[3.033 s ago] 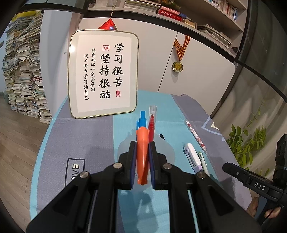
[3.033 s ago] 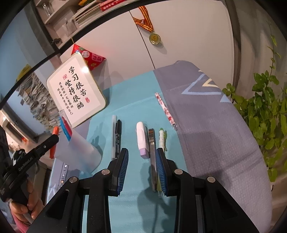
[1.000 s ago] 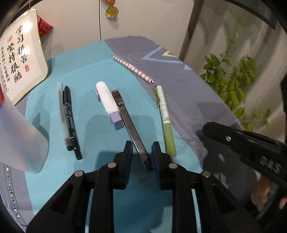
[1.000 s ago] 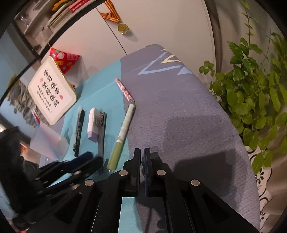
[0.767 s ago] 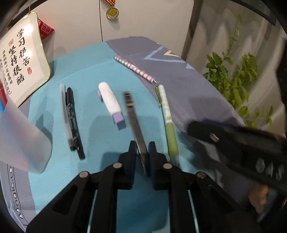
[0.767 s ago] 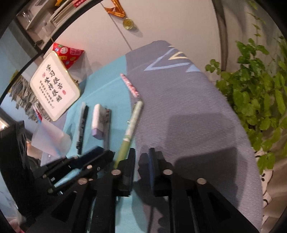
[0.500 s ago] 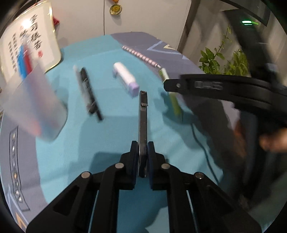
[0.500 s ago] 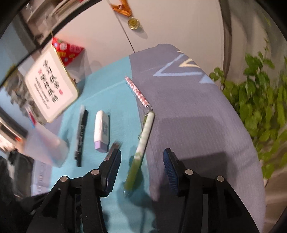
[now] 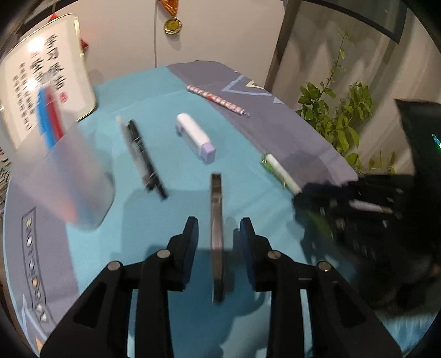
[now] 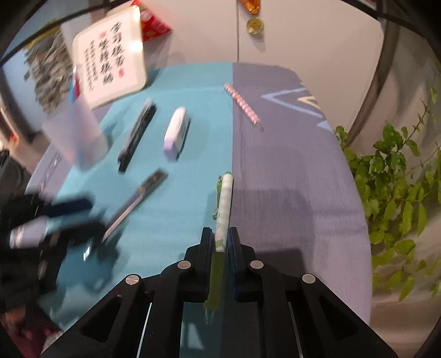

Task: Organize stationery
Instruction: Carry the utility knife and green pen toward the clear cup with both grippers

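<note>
My left gripper (image 9: 219, 228) is open, with a dark grey utility knife (image 9: 216, 220) lying between its jaws without touching the pads. My right gripper (image 10: 220, 239) is shut on a green and white pen (image 10: 223, 203), which also shows in the left wrist view (image 9: 279, 173). A frosted pen cup (image 9: 66, 176) with blue and red pens stands at the left. A black marker (image 9: 144, 157), a white and purple correction tape (image 9: 195, 137) and a pink striped pen (image 9: 217, 99) lie on the cloth.
A framed calligraphy sign (image 9: 41, 93) stands at the back left. A medal (image 9: 173, 26) hangs on the white wall. A green plant (image 10: 397, 198) stands right of the table edge. The blurred left gripper (image 10: 41, 220) shows in the right wrist view.
My left gripper has opened and let go of the utility knife. My right gripper has closed on the green and white pen.
</note>
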### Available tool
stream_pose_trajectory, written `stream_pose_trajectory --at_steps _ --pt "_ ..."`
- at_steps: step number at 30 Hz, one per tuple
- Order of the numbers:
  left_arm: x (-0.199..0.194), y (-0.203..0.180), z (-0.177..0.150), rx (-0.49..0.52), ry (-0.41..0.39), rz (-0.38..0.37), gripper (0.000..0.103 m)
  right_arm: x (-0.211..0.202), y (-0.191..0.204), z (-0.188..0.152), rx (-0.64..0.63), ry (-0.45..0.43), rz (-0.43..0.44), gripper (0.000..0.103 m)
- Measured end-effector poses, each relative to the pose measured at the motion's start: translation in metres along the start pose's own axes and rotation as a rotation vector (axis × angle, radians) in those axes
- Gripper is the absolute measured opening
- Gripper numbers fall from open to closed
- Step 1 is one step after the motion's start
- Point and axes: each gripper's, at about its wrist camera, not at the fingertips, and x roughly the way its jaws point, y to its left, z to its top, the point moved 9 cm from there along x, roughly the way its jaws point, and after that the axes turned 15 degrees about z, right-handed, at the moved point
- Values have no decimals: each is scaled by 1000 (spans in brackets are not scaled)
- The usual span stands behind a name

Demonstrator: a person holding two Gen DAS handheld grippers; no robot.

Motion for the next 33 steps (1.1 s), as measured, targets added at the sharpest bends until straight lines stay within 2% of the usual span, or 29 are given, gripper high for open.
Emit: stream_pose_trajectory --at_steps 3,5,7,8,11,16,17,18,19,20,23,25,33 --pt "14 -7 12 21 7 11 29 -3 -6 7 29 -15 -5 14" --pt "23 -7 17 16 27 27 29 -1 -7 15 40 -13 0 22" --pt "28 -7 20 15 39 23 26 3 -5 24 47 -21 18 40" --pt "31 -5 22 12 49 30 26 3 -4 28 50 -29 23 42" --pt "41 -1 24 -12 86 27 25 10 -7 42 51 -47 9 42" --pt "41 -2 30 3 73 35 24 30 -15 42 74 22 -7 41" --pt "42 -2 30 9 69 35 24 31 -16 43 61 14 -13 41" --pt "42 -4 31 16 64 37 23 31 -15 44 45 9 -19 31" --pt "42 -5 31 20 64 33 16 32 -15 44 29 14 -28 16" --pt "43 -6 31 21 68 28 10 32 -15 45 26 13 -29 16" --pt "41 -9 31 21 77 3 9 19 -11 48 30 -33 -12 16" --pt "32 -7 33 15 50 11 9 5 -7 52 28 -78 -5 16" --pt "-17 14 42 -80 -46 -34 9 -57 12 61 50 -261 40 16"
